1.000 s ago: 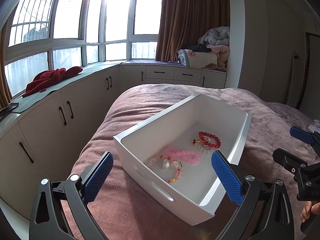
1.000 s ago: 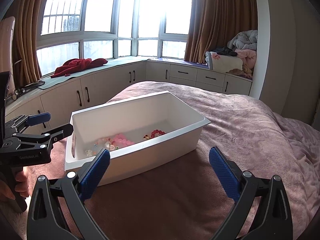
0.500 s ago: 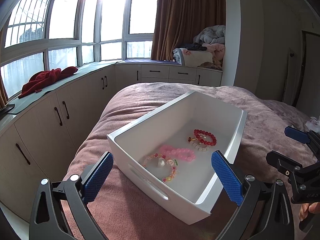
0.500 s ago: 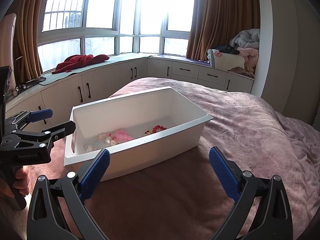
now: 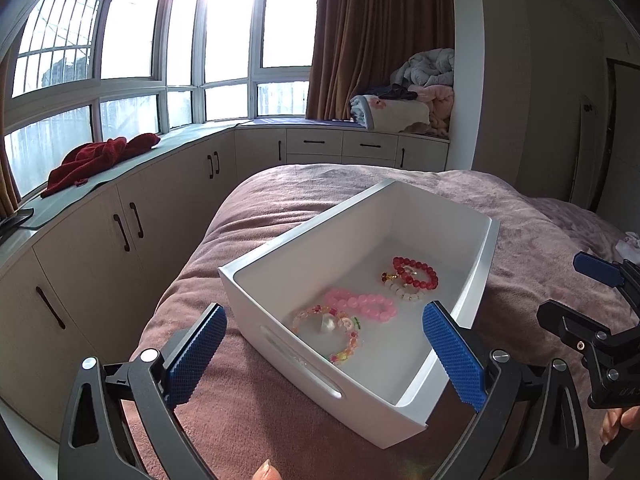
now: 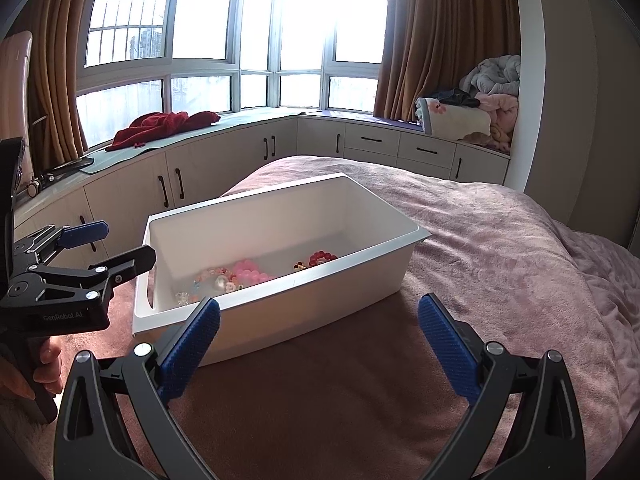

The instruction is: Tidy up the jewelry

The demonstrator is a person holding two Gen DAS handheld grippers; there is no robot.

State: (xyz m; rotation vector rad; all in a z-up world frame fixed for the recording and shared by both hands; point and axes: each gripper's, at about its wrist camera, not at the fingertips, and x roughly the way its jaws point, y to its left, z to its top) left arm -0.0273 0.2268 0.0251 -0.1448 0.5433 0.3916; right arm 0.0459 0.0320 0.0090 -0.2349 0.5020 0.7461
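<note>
Left gripper [image 5: 324,350] spread wide, empty, poised at bin's near corner | right gripper [image 6: 318,338] likewise spread, empty, beside its long wall | bracelets [image 5: 362,304] lie loose inside white bin [image 5: 476,284], contained for sorting | bin rests on bed [image 6: 500,248]

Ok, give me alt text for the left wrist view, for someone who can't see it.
A white bin sits on a mauve bedspread holding a red bracelet, a pink bracelet and a multicolored bracelet. The open left gripper hovers before it, empty; bay windows stand behind.
</note>
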